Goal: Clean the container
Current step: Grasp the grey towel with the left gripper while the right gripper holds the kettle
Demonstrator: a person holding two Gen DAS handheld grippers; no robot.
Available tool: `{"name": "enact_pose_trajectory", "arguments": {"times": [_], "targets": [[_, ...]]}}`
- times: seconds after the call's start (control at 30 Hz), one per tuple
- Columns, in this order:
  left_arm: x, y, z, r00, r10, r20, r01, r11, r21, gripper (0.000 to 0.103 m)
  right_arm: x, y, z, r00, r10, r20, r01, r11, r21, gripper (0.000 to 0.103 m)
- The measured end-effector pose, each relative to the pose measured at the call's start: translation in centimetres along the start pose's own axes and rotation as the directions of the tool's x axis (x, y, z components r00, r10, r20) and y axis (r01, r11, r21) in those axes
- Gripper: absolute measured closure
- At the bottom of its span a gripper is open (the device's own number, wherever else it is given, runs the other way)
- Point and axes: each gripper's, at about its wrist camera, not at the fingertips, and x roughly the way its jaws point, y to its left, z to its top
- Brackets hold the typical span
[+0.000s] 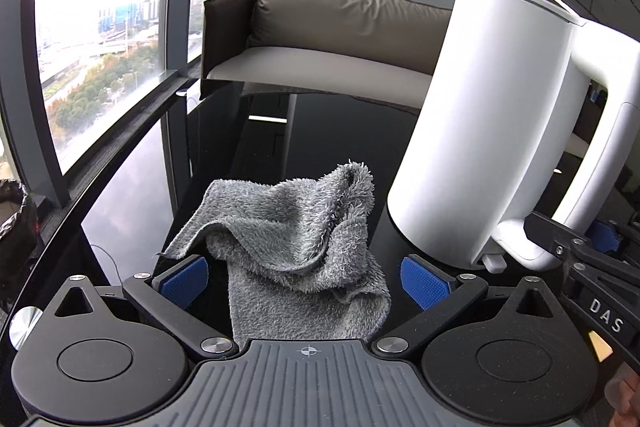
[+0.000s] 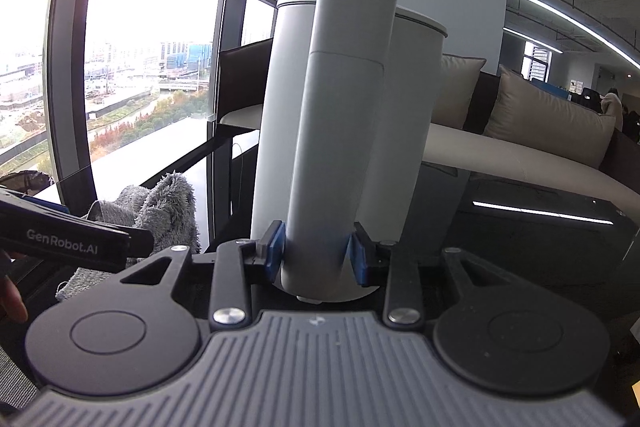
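Step in hand: pick up cloth. Left gripper [image 1: 304, 277], jaws apart, straddles the grey cloth [image 1: 296, 227] at lower centre on the worktop [image 1: 132, 195]. Right gripper [image 2: 316, 253] clamps the white container's [image 1: 480, 131] handle [image 2: 340, 147]. Next, close on cloth, wipe container.

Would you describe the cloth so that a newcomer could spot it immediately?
On the glossy black table before the tan sofa, left of the white kettle, lies a crumpled cloth. It alone is grey, fluffy and soft.
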Motion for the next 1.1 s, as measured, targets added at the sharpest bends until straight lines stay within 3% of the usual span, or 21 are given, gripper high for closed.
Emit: {"name": "enact_pose_trajectory", "arguments": {"times": [0.3,0.4,0.5,0.63,0.67,0.87,1.03,1.1], "targets": [[3.6,-0.3,1.0,0.999,0.009,-0.048,-0.007,0.999,0.044,0.002,0.3,-0.2,0.0,1.0,0.021,-0.009,-0.021,1.0,0.013,0.068],[5.0,-0.5,0.9,0.996,0.04,-0.082,-0.035,0.997,0.063,0.015,0.3,-0.2,0.0,0.999,0.03,-0.012,-0.03,0.999,0.021,0.068],[5.2,-0.9,0.9,0.997,0.048,-0.061,-0.042,0.994,0.104,0.031,0.3,-0.2,0.1,0.999,0.035,-0.012,-0.034,0.999,0.022,0.068],[5.0,-1.1,0.6,0.999,0.032,-0.039,-0.027,0.993,0.115,0.062,0.2,-0.1,0.0,0.999,0.039,-0.013,-0.038,0.999,0.023,0.068],[4.9,-1.1,0.6,0.999,0.028,-0.033,-0.024,0.993,0.114,0.066,0.2,0.0,0.0,0.999,0.038,-0.014,-0.038,0.999,0.024,0.068],[4.5,-1.4,0.4,1.0,-0.011,0.002,0.011,0.997,0.076,0.077,-0.1,0.1,0.1,1.0,0.028,-0.007,-0.028,0.999,0.026,0.068],[3.6,-1.6,1.1,0.994,-0.105,0.023,0.103,0.993,0.051,0.079,-0.1,0.0,-0.3,0.999,0.035,-0.01,-0.035,0.999,0.021,0.068],[2.5,-1.9,1.5,0.984,-0.172,0.051,0.17,0.984,0.052,0.079,-0.1,0.0,-0.3,0.999,0.041,-0.015,-0.041,0.999,0.019,0.068]]}}
